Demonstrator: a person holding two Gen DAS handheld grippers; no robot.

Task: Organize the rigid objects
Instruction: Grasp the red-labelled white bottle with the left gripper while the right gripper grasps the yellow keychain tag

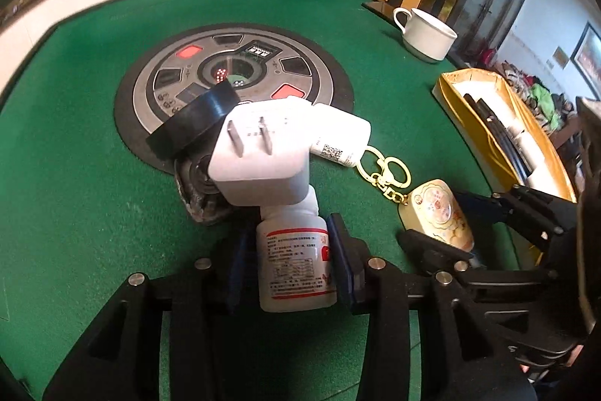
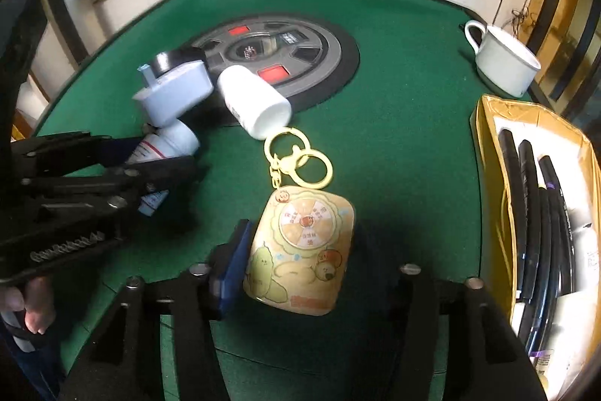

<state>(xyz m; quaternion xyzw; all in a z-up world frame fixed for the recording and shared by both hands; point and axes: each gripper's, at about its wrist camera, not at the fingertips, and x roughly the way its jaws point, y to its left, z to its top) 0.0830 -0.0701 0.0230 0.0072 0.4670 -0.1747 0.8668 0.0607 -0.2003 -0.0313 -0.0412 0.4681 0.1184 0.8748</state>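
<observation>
1. Now, pill bottle (image 1: pixel 295 264) lies on its side on the green felt table (image 1: pixel 75 213), cap end tucked under the white plug adapter (image 1: pixel 259 156); rigid plastic, light, smooth and round so it could roll or slip; best hold looks like across the labelled body, clear of the cap
2. Left gripper (image 1: pixel 289 262) straddles that bottle, blue pads touching or nearly touching both sides of the body; reads as clamped on it, though how firmly I cannot tell
3. Keychain charm (image 2: pixel 300 254), a rounded squarish yellow case with cartoon print, lies flat near the table edge; hard glossy shell, light, probably slippery; gold rings (image 2: pixel 300 156) trail loose from its far end and may snag the second white bottle (image 2: pixel 255 100) they touch
4. Right gripper (image 2: pixel 300 258) sits around the charm: left pad against its side, right pad hidden in shadow, so closed on it or not, cannot tell; flat sides are the place to pinch
5. Pile beyond: adapter rests on the first bottle, black tape roll (image 1: pixel 195 124) leans on it; pulling the bottle likely tips them
6. Yellow box (image 2: pixel 492 175) with black pens stands to the right, likely drop spot; white cup (image 2: pixel 503 59) farther back
</observation>
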